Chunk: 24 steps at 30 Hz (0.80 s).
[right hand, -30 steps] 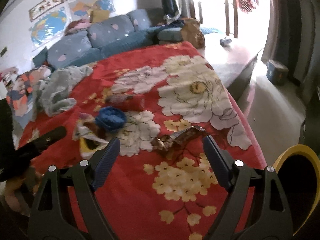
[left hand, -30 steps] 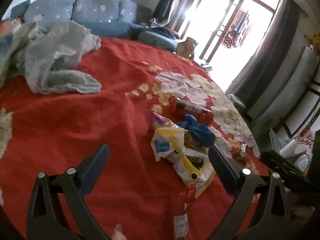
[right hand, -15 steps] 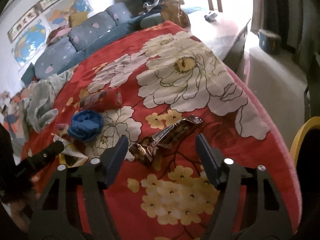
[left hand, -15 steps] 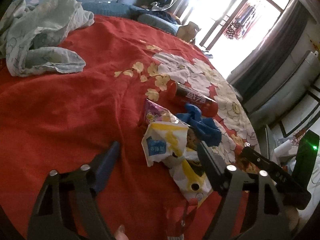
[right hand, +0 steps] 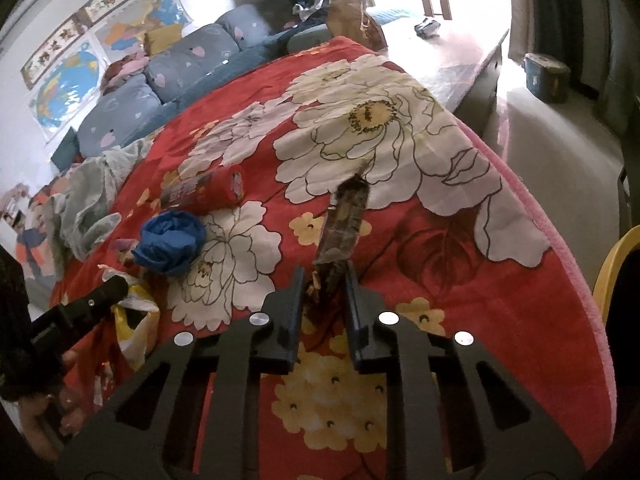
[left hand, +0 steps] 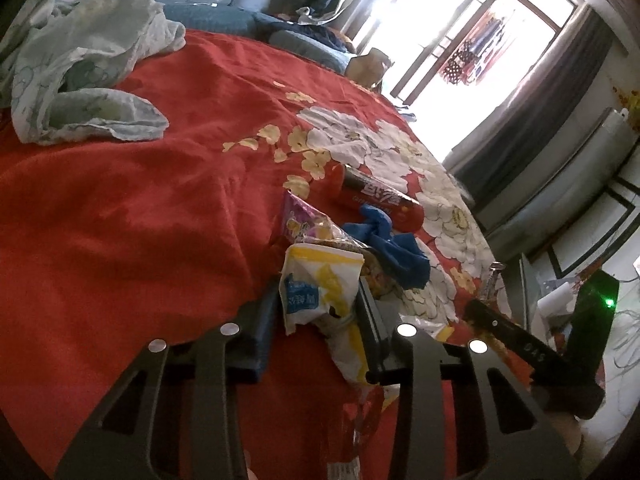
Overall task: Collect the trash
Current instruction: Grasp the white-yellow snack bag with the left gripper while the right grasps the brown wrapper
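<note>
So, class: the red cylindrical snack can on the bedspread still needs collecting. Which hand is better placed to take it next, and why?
Neither is free. The left gripper is closing on the yellow-and-white wrapper; the right gripper pinches the brown wrapper. Left, probably: the red cylindrical snack can lies just beyond its fingertips.

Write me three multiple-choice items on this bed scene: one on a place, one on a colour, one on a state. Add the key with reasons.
1. Where does the blue crumpled cloth lie?
A. beside the red tube
B. on the floor
C. on the pillows

2. What colour is the bedspread mainly?
A. green
B. red
C. black

3. What is the right tool doing?
A. gaping over bare fabric
B. clamped on the brown wrapper
C. holding the cloth

Key: 1 A, they lie close together; 2 B, red with flowers; 3 B, its pads pinch the wrapper's end.
</note>
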### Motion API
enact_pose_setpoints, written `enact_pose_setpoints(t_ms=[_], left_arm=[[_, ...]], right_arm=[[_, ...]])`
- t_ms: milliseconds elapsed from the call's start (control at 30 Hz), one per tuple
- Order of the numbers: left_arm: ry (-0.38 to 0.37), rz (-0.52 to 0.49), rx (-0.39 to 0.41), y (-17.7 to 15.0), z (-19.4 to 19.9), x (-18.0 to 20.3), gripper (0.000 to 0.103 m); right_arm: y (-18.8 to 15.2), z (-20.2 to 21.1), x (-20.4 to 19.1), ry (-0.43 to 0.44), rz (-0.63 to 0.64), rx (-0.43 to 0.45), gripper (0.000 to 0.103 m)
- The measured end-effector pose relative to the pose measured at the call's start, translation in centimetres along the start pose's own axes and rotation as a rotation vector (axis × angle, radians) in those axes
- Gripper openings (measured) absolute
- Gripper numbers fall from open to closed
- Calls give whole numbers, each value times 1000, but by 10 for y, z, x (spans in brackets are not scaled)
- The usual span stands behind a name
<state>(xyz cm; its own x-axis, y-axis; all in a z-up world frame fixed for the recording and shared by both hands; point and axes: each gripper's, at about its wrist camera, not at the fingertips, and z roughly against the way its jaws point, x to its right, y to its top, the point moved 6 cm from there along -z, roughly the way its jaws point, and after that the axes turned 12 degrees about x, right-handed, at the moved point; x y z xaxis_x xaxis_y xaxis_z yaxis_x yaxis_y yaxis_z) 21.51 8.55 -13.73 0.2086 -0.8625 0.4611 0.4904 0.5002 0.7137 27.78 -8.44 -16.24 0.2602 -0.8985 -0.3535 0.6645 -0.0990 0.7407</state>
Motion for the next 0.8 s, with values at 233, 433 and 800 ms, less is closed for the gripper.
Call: enact_pose_setpoints(t_ms=[233,433,800], left_arm=[[-6,1,48,5,15,1,34],[-24,-23,94,14,28,10,33],[-59,-59,154,25,51,32,33]], right_arm=[[0,9,-6,21,43,13,8],[2,17,-12,40,74,23,8],[8,41,-24,86,109,41,8]])
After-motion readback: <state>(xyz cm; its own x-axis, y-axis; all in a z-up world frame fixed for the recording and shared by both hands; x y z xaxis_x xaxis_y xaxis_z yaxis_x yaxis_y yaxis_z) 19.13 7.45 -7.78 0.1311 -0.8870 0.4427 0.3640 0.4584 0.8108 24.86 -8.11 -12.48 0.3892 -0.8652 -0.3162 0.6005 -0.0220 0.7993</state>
